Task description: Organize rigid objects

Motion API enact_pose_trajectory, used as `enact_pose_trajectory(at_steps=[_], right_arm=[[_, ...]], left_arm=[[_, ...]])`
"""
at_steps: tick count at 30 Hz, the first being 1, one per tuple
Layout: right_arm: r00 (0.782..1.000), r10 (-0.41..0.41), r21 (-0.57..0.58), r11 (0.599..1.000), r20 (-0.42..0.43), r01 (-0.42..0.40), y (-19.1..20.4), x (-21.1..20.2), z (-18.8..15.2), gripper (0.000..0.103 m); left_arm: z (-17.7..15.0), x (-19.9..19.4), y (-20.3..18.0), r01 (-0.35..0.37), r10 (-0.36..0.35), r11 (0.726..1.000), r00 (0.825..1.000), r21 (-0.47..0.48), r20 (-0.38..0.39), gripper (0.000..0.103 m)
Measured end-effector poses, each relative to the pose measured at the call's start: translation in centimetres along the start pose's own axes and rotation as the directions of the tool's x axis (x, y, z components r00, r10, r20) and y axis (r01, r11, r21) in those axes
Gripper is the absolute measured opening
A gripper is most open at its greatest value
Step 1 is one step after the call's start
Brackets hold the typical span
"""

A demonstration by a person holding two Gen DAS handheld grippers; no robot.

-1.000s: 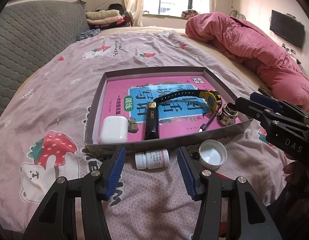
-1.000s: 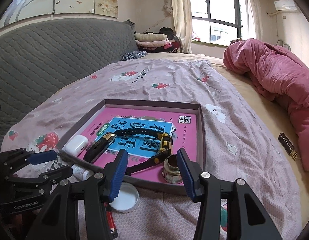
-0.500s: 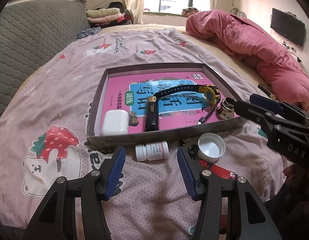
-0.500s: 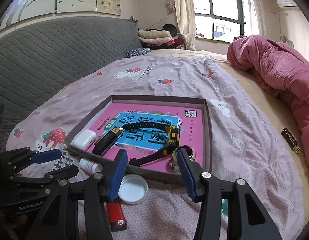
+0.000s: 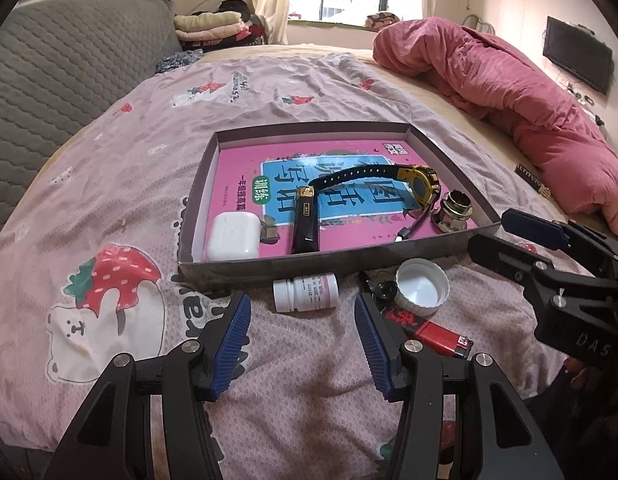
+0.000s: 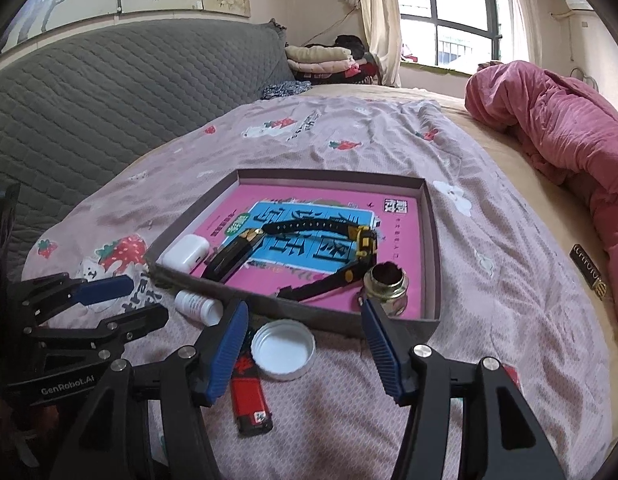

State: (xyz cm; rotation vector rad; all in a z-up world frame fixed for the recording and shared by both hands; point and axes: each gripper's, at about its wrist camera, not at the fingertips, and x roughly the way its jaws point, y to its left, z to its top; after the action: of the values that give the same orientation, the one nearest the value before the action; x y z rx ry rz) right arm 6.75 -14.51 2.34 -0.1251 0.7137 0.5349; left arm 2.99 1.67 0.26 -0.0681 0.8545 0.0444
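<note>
Before the tray, the pill bottle lies sideways, cap pointing left.

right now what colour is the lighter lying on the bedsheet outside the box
Red with a black end; the small plastic lighter shows best in the right wrist view.

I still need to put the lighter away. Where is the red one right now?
The red lighter lies on the bedspread outside the box, just below the white cap in the right wrist view.

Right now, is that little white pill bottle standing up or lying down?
Lying down: the white pill bottle rests on its side on the bedspread, just outside the tray.
</note>
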Motion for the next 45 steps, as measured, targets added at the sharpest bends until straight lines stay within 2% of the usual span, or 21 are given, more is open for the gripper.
enact_pose_trajectory(at_steps=[1, 4, 18, 26, 45], right_arm=[[1.000, -0.004, -0.005, 1.000, -0.003, 0.004, 0.1, 0.0, -0.1, 0.059], [1.000, -0.015, -0.014, 1.000, -0.004, 0.015, 0.3, -0.2, -0.2, 0.059], [0.997, 0.042, 0.008, 0.999, -0.067, -0.041, 0.8, -0.1, -1.2, 0.059], [0.991, 0.034, 0.014, 0.999, -0.128, -0.033, 0.9, 0.5, -2.1, 0.059], [0.977, 0.063, -0.023, 0.997, -0.204, -0.069, 2.1, 1.1, -3.3, 0.059]], left_arm=[[0.0, -0.1, 0.0, 0.000, 0.000, 1.000, 1.000, 0.000, 0.000, 0.056], [-0.1, -0.2, 0.0, 0.005, -0.005, 1.000, 1.000, -0.004, 0.000, 0.067], [-0.3, -0.6, 0.2, 0.014, -0.014, 1.000, 1.000, -0.018, -0.015, 0.068], [-0.4, -0.4, 0.6, 0.013, -0.014, 0.999, 0.999, -0.033, -0.035, 0.068], [-0.7, -0.3, 0.8, 0.014, -0.016, 0.999, 0.999, -0.041, -0.052, 0.068]])
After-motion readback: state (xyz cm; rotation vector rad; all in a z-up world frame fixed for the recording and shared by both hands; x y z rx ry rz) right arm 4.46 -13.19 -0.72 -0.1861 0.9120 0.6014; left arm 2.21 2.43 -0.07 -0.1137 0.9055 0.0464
